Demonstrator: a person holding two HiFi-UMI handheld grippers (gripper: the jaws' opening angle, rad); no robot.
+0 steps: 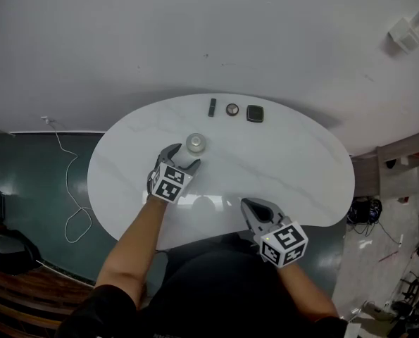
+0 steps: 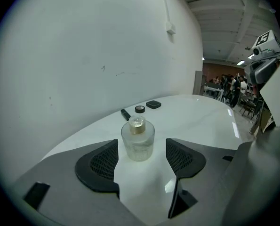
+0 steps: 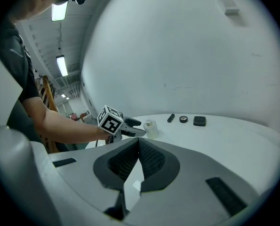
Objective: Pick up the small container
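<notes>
The small container (image 1: 196, 144) is a squat clear glass bottle with a pale round cap, upright on the white oval table (image 1: 301, 167). My left gripper (image 1: 182, 158) reaches it from the near left and stands open. In the left gripper view the bottle (image 2: 138, 139) sits between the two dark pads (image 2: 102, 161), apart from both. My right gripper (image 1: 250, 206) rests by the table's near edge, shut and holding nothing. The right gripper view shows its pads (image 3: 149, 159) meeting at the tips, with the bottle (image 3: 150, 128) and the left gripper (image 3: 140, 127) far ahead.
At the table's far edge lie a black stick (image 1: 212, 107), a small round tin (image 1: 232, 109) and a black square case (image 1: 255, 113). A white cable (image 1: 72, 189) runs over the dark floor at the left. Clutter stands on the floor at the right.
</notes>
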